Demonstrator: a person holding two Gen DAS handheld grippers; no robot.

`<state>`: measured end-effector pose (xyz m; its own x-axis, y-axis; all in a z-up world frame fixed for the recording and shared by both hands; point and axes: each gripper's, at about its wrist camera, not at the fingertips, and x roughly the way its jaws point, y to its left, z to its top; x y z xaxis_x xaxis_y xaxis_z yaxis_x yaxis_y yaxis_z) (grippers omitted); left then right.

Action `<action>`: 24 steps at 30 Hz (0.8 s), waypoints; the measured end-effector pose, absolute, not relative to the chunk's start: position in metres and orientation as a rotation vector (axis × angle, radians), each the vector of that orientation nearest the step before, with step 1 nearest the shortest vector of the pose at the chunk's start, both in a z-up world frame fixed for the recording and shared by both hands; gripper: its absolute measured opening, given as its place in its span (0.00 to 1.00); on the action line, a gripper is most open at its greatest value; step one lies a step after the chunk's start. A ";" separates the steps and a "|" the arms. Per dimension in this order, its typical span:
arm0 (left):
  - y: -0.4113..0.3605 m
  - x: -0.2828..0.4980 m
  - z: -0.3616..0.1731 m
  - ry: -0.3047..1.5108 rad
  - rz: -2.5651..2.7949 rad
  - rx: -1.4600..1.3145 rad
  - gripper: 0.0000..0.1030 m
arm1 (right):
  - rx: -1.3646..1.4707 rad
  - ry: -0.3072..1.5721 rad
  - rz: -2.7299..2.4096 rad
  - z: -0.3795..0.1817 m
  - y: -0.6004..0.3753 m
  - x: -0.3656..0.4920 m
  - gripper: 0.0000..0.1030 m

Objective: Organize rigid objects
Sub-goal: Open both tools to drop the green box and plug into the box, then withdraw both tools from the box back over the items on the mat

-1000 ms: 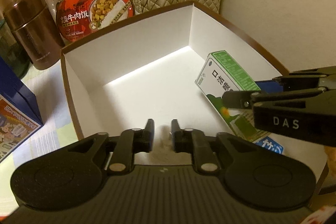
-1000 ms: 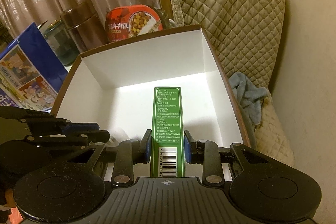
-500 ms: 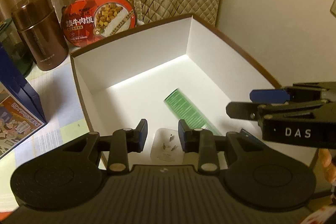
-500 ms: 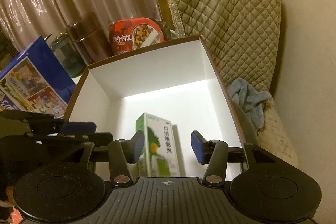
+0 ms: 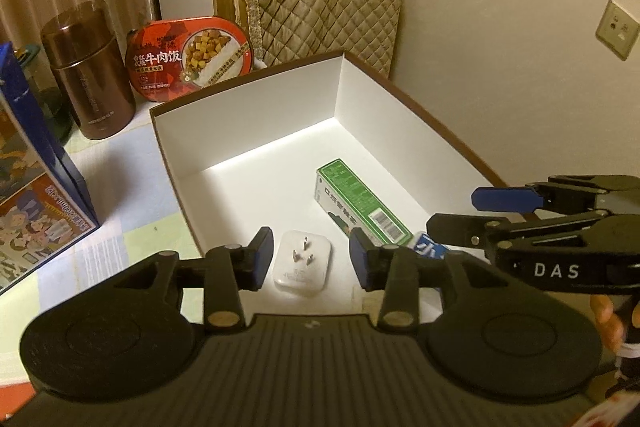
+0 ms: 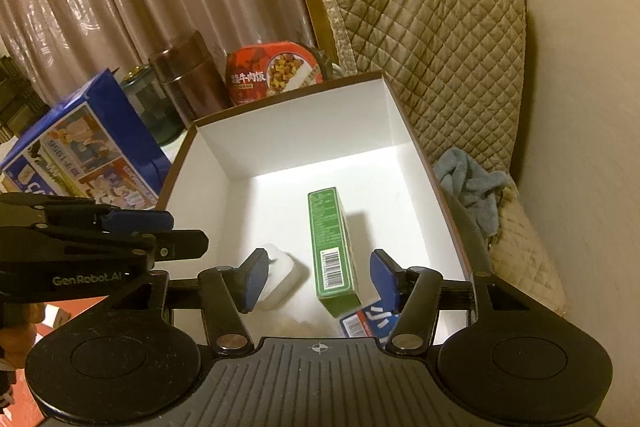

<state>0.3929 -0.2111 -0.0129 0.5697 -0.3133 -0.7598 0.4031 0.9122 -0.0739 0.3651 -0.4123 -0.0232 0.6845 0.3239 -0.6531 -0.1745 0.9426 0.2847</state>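
On the white floor of the open box [image 5: 256, 123] lies the green carton [image 5: 360, 201], flat on its side, its barcode end toward us and its far end pointing at the box's far wall. We see it free of both tools. Just left of it, near the box's near edge, rests the white plug adapter [image 5: 303, 261], prongs up, apart from the carton. At the carton's near right end a blue-and-white packet [image 6: 366, 323] peeks out, touching or partly under it; we cannot tell which.

Our left gripper [image 5: 311, 259] hovers over the near edge of the box with its jaws apart, the adapter showing between them below, not clamped. Our right gripper [image 6: 318, 281] hangs above the same near edge, jaws wide apart on either side of the carton's barcode end and clear of it.

Beyond the box's far wall a red meal bowl [image 5: 191, 57] leans upright, and left of it stands a brown metal canister [image 5: 88, 69]. At the far left on the desk [image 5: 120, 227] stands a blue printed box [image 5: 38, 195]. Behind the box on the right a quilted tan cover [image 6: 436, 55] drapes a chair, with a light blue cloth [image 6: 470, 185] crumpled on its seat beside the box's right wall.
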 end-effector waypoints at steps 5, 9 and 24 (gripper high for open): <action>-0.199 0.369 -0.004 0.849 -0.417 0.108 0.37 | 0.205 0.753 0.266 -0.017 -0.409 0.345 0.55; -0.184 0.346 0.003 0.834 -0.402 0.099 0.37 | 0.227 0.746 0.263 -0.013 -0.408 0.325 0.55; -0.107 0.251 0.007 0.849 -0.323 0.054 0.38 | 0.241 0.743 0.305 -0.007 -0.370 0.240 0.55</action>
<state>0.2511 -0.1072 0.0073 0.6153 -0.2592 -0.7445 0.3017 0.9499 -0.0815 0.2395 -0.3699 -0.0073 0.6960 0.3551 -0.6241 -0.1866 0.9287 0.3203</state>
